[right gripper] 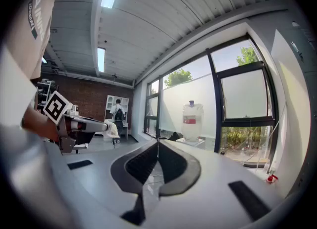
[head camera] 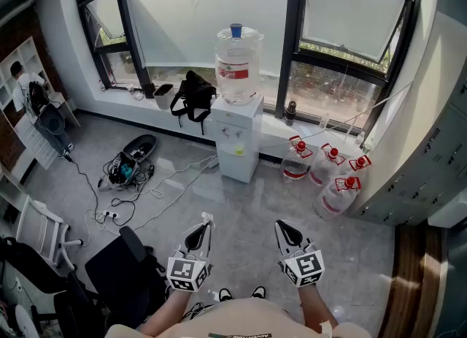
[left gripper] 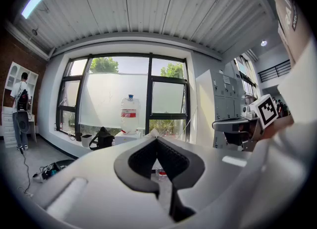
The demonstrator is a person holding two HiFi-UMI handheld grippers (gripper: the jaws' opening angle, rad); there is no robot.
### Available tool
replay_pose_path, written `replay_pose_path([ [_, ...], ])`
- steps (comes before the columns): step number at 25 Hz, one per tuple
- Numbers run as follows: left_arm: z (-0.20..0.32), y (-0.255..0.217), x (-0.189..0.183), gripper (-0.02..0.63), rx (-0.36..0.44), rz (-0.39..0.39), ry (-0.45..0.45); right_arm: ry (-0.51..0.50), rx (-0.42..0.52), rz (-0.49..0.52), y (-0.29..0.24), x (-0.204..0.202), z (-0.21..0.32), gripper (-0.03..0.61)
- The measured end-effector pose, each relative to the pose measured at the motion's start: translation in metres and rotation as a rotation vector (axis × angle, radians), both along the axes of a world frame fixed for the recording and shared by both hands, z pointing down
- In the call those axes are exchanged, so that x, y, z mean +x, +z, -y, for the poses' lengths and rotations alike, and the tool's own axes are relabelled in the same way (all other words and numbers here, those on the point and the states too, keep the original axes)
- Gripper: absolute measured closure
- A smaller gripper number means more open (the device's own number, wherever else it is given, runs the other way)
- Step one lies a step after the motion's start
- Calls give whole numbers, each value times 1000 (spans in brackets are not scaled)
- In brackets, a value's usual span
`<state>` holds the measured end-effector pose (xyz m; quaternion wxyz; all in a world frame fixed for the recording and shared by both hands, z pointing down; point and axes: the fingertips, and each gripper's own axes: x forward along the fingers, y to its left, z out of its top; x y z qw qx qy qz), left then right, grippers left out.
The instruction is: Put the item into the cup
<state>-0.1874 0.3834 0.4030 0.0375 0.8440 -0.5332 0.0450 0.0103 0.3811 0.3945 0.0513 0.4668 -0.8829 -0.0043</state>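
At the far left a tangle of cables point(head camera: 135, 187) lies on the floor, and a black bag point(head camera: 192, 94) rests on the window sill, both well away from the person. The left gripper point(head camera: 205, 225) is held low in front of the body, pointing across the room; its jaws meet at the tips with nothing between them, which reads as a carrying pose rather than a reach. Ahead, between the two grippers' lines of aim, stands the water dispenser point(head camera: 238, 143). The right gripper point(head camera: 281, 225) is held level with the left one, its jaws likewise closed tip to tip and empty. Spare water bottles point(head camera: 325, 170) lie on the floor at the right. Neither cup nor item shows in any view, so the task seems not yet under way; both must first be found
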Motion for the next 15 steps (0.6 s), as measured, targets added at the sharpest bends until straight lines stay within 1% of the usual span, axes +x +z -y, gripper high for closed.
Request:
replay_pose_path([
  [6, 5, 0, -4, 604, -4, -7, 11, 20, 19, 13, -5, 0, 9, 566],
  [9, 9, 1, -3, 604, -6, -7, 36, 43, 6, 11, 0, -1, 10, 566],
  [15, 24, 5, -11, 604, -11, -20, 97, 91, 6, 0, 4, -17, 15, 566],
])
